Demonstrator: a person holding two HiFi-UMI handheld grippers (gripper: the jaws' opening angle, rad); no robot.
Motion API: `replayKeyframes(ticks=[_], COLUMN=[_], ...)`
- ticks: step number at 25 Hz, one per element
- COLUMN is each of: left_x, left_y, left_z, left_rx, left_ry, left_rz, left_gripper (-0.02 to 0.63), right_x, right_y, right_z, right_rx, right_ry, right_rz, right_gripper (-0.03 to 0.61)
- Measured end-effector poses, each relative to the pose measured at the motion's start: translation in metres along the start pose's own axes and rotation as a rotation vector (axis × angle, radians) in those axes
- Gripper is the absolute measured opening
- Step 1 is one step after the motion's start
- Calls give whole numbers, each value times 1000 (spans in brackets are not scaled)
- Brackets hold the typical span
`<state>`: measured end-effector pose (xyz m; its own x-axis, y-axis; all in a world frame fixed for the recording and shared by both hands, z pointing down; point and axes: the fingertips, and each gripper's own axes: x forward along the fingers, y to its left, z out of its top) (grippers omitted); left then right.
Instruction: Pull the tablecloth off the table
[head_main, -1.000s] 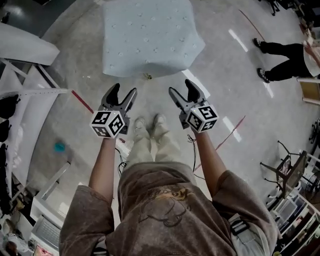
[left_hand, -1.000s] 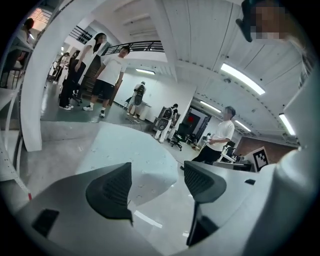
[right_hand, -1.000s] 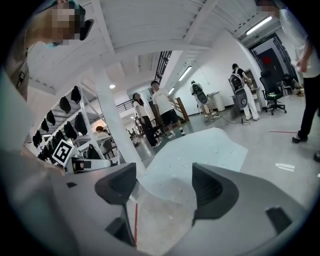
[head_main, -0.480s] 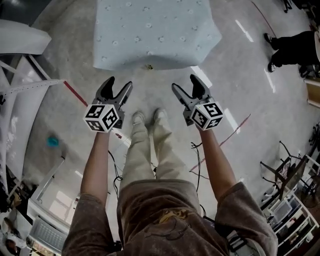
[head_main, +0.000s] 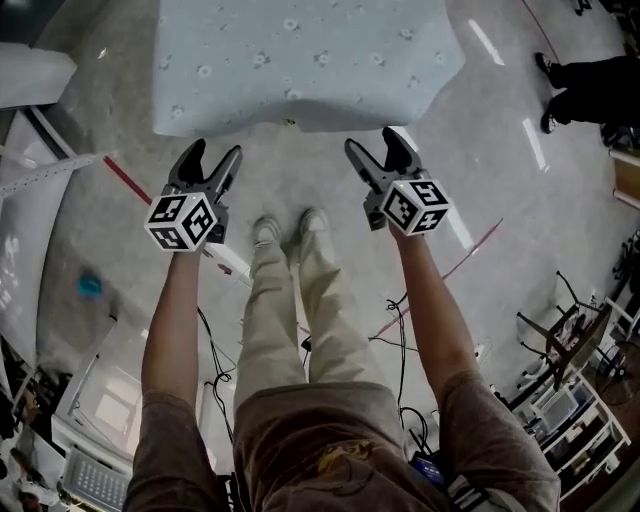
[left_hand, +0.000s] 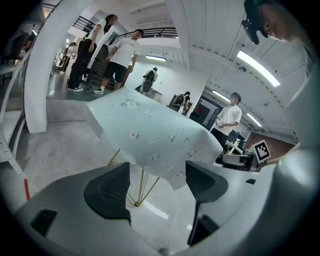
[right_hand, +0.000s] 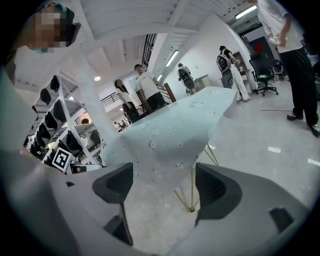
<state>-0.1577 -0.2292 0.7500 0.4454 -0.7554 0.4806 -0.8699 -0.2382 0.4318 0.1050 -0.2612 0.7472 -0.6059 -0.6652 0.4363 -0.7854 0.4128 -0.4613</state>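
Pale-blue tablecloth (head_main: 300, 60) hangs ungrasped, left claw (head_main: 217, 151) spread empty, right claw (head_main: 372, 141) just opened and empty, so a lopsided tug could topple the thin-legged counter (right_hand: 192, 190).

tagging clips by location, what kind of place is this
Probably a lab or workshop hall, not a home: bare concrete floor marked with red tape lines, open storage racks at the side, and several people standing about.

Bright, even indoor light comes from ceiling strip lights (left_hand: 256, 68), which leave white glare streaks on the glossy floor (head_main: 530, 250). Shadows are soft, and the pale tablecloth (head_main: 300, 60) is evenly lit. Both gripper views bulge fisheye-like, with dark corners and a soft foreground.
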Motion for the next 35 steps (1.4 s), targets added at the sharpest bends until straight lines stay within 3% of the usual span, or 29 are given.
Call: replayKeyframes(ticks=[11, 15, 17, 24, 28, 35], left_x=[37, 47, 50, 51, 45, 20], left_y=[10, 2, -2, -3, -5, -17], left_z=[4, 10, 13, 22, 22, 21], left_rx=[68, 76, 62, -30, -69, -50], left_ry=[-14, -20, -35, -79, -103, -111], left_rz=[-85, -135, -151, -151, -175, -193], left_gripper=[342, 342, 342, 339, 266, 112], right_x=[32, 37, 38, 36, 34, 9], right_y=[-23, -16, -12, -12, -13, -1], right_z=[0, 4, 4, 9, 8, 5], right_rx=[61, 37, 29, 55, 77, 74], right_ry=[-45, -60, -68, -82, -91, -84], right_rz=[62, 102, 118, 118, 115, 146], right_gripper=[385, 318, 279, 262, 228, 93])
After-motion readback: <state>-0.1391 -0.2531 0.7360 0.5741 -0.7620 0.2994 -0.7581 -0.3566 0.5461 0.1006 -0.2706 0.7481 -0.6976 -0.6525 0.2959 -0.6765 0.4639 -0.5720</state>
